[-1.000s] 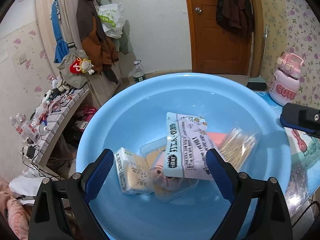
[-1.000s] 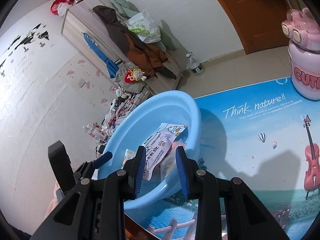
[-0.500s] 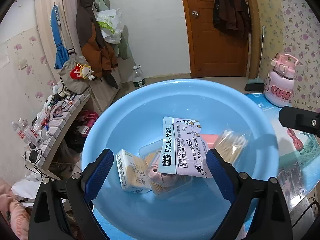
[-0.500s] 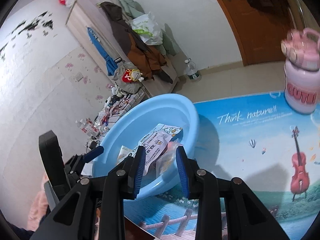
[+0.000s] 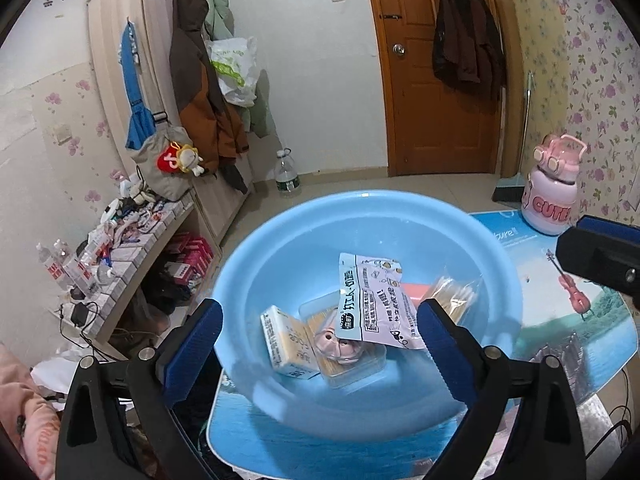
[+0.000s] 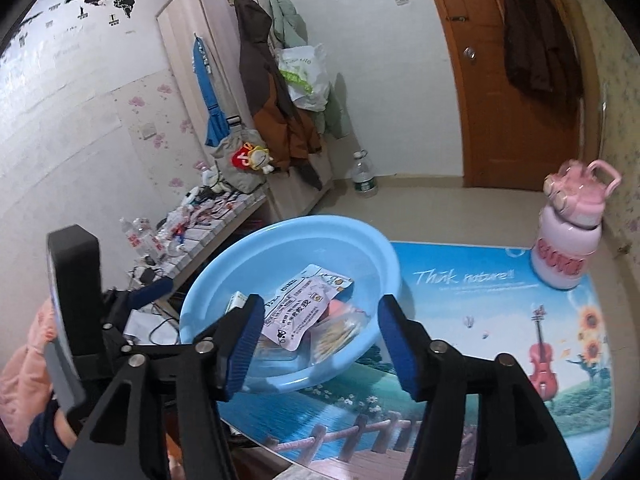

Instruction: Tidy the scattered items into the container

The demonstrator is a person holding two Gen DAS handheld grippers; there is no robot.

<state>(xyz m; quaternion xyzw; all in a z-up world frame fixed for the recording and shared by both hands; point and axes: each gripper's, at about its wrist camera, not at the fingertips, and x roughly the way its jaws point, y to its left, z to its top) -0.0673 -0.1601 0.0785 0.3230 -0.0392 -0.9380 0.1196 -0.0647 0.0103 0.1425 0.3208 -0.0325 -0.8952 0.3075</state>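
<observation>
left tool (image 5: pixel 320 332): jaws wide apart and opening, nothing between the pads; hovers above the near rim of the basin, angled down into it.
right tool (image 6: pixel 320 344): jaws partly apart and opening, nothing gripped; above the near right side of the basin, clear of the contents.
blue basin (image 5: pixel 280 248): round, light blue plastic, sits on the tabletop at its left edge, near side overhanging slightly.
snack pouch (image 5: pixel 372 304): white and pale blue printed packet, lies on top of the pile in the basin, tilted, one corner propped up.
tissue pack (image 5: pixel 286 340): yellow-white, leans on the left of the pile, touching the clear tray.
clear tray (image 5: pixel 352 372): transparent plastic box at basin bottom, partly under the pouch; contents blurred, pinkish round object (image 5: pixel 340 344) on it.
cotton swab bag (image 5: pixel 456 296): clear bag of sticks, right side of basin, beside the pouch.
pink flat item (image 5: pixel 416 292): mostly hidden under pouch and swab bag, cannot tell what.
tabletop (image 6: pixel 480 320): covered by a printed scenic mat with a violin picture.
pink bottle (image 6: pixel 568 236): upright at far right corner of the tabletop, well apart from the basin.
background: wardrobe with hanging jackets, wooden door, cluttered low shelf at left.
</observation>
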